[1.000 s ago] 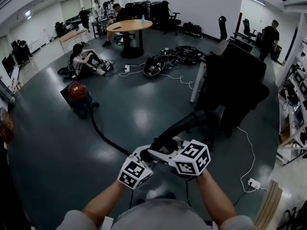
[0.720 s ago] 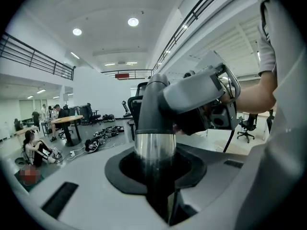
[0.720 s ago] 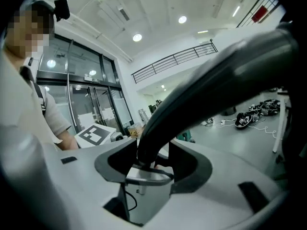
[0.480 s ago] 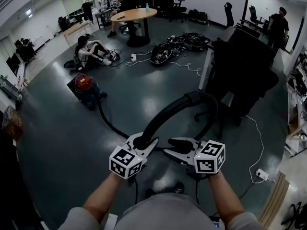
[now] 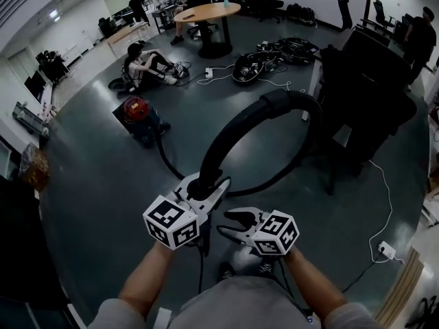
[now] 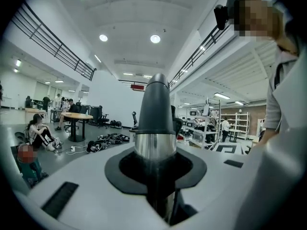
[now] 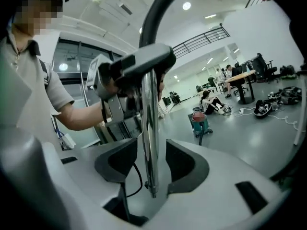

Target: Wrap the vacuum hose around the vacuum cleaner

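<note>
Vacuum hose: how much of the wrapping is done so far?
Nothing is wrapped yet. The left tongs grip the end of the hose, which arches overhead. The right tongs stand open around its metal tube. The red vacuum cleaner sits far off on the floor, with the hose trailing to it. All the winding remains.

Round ceiling lamps [image 6: 155,39] light the hall brightly, pale glare pools on the glossy dark floor [image 5: 103,177], the metal wand [image 7: 150,128] gleams in streaks, close parts blur in both gripper views, and every fisheye frame bends and blackens at its corners.
</note>
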A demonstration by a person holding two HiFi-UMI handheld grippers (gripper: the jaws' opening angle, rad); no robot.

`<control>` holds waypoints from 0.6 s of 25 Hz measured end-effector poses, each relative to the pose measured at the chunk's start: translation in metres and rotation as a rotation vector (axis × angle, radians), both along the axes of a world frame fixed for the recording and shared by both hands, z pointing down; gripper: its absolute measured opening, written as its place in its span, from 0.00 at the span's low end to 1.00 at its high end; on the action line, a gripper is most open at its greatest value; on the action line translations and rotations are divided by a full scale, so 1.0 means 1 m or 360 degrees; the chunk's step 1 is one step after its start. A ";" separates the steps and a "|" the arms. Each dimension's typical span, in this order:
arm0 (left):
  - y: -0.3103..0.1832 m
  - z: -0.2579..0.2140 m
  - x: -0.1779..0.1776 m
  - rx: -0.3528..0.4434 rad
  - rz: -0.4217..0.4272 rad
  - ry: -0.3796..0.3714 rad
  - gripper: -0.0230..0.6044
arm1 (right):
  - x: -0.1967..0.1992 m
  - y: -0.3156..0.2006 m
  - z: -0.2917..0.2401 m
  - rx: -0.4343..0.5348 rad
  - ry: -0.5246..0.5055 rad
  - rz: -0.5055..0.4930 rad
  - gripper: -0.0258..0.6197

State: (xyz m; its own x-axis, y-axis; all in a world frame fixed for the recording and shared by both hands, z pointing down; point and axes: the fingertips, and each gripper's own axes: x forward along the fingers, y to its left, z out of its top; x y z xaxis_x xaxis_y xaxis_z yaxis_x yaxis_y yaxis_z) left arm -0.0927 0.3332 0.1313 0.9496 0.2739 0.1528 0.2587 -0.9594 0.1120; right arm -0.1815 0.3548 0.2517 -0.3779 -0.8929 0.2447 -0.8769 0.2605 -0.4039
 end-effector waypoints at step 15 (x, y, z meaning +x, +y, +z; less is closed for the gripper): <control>0.026 -0.041 0.000 -0.0279 -0.0079 0.0165 0.21 | -0.031 -0.037 -0.002 0.0211 0.0050 0.0001 0.33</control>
State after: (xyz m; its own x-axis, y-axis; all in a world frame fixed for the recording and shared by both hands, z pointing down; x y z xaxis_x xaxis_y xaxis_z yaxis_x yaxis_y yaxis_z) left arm -0.0929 0.3588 0.0906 0.9707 0.2401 0.0079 0.2303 -0.9395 0.2536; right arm -0.2130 0.3179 0.2500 -0.3712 -0.9185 0.1362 -0.8889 0.3091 -0.3381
